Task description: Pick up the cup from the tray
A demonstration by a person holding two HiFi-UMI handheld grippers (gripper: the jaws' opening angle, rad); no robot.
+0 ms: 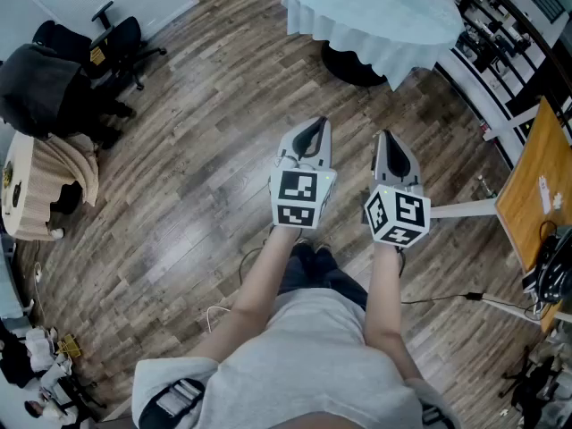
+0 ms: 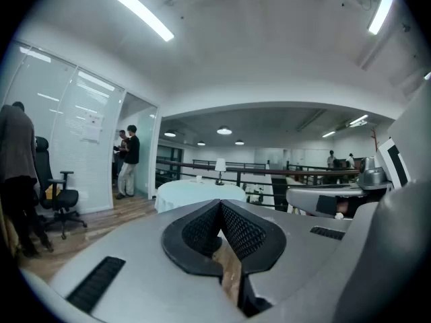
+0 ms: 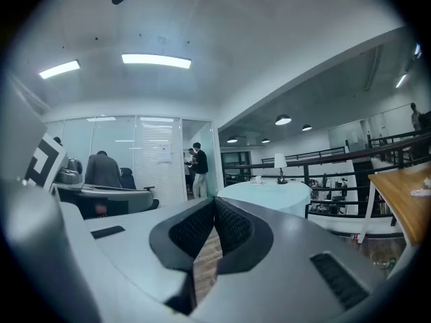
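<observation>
Two-handed stance over wooden floor (image 1: 197, 177), left gripper (image 1: 314, 126) and right gripper (image 1: 386, 138) side by side, both closed and empty, round cloth-covered table (image 1: 375, 12) well ahead.

Nothing written could be read: no words, numbers or brand marks. The left cube (image 1: 299, 197) on the left gripper (image 1: 311, 130) and the right cube (image 1: 398, 217) on the right gripper (image 1: 387, 141) bore only black-and-white square patterns, no letters. A white sheet (image 2: 91, 125) on the glass wall (image 2: 60, 147), ahead and left of the left gripper, carried print too small to make out.
</observation>
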